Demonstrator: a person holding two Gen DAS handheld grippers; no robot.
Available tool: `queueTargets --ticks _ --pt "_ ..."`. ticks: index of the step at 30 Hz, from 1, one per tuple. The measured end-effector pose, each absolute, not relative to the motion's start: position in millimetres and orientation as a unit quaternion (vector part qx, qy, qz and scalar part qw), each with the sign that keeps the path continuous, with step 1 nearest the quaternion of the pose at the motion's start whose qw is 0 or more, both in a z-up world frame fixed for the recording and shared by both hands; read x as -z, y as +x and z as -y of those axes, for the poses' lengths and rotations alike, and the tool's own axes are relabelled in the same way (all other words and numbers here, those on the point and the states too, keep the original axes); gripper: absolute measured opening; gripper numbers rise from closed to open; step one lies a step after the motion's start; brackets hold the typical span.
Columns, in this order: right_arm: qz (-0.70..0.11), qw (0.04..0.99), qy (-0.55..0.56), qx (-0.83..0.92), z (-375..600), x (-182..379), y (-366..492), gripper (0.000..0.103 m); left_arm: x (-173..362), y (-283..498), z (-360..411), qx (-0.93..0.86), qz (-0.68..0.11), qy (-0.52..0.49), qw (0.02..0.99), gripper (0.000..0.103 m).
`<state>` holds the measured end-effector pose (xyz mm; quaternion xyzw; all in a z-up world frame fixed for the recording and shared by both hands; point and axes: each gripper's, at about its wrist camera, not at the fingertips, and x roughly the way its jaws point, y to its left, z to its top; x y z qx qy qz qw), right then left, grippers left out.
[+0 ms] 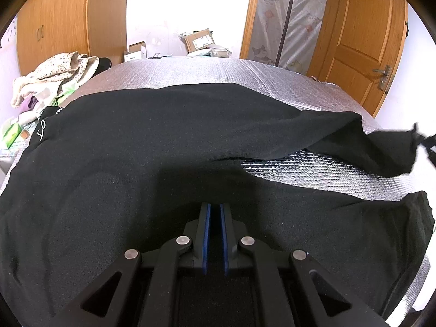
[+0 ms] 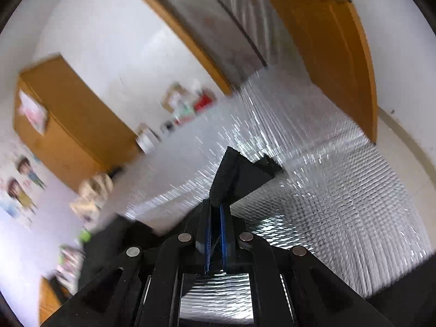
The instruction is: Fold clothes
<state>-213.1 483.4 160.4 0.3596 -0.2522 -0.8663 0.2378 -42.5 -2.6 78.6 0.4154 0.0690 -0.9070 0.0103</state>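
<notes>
While left gripper (image 1: 215, 207) jaws nearly closed on black garment (image 1: 163, 136), right gripper (image 2: 216, 208) jaws pinch its edge.

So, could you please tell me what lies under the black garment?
A silver quilted foil mat shows beneath the black knit garment; whatever the cloth covers is hidden.

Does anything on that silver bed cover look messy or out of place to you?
Yes: the black garment is not lying flat. One sleeve trails askew off the right edge of the silver mat, its tip pinched in the right hand-held gripper. A rumpled cream blanket is heaped beside the bed.
</notes>
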Motion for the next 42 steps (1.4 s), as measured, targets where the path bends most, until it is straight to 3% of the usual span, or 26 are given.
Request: queueTargets --ticks 5,9,13,20,27,37,42 --pt "0.357 0.216 0.297 0.859 -504.2 -198.6 -193.9 0.006 -79.2 -42.8 3.3 0.907 -0.071 0.415 0.009 0.007" --pt "0.378 0.151 0.288 0.867 -501.0 -192.0 -216.0 0.009 -79.1 -42.6 5.7 0.907 -0.077 0.415 0.006 0.007" --pt "0.336 0.113 0.351 0.867 -486.1 -157.6 -263.4 0.010 -79.4 -42.9 7.1 0.906 -0.083 0.415 0.003 0.007" --pt "0.274 0.157 0.359 0.879 -465.6 -140.6 -249.6 0.034 -81.2 -44.3 1.7 0.906 -0.068 0.417 0.010 0.007" --pt "0.270 0.156 0.311 0.898 -495.9 -164.8 -211.6 0.035 -89.9 -42.0 0.6 0.910 -0.064 0.410 0.006 0.007" --pt "0.175 0.110 0.267 0.941 -581.2 -224.2 -116.3 0.041 -129.1 -39.0 3.7 0.934 -0.046 0.355 0.018 0.007" --pt "0.082 0.084 0.290 0.950 -607.2 -220.6 -67.2 0.041 -135.1 -38.9 1.3 0.937 -0.036 0.347 0.018 0.007"
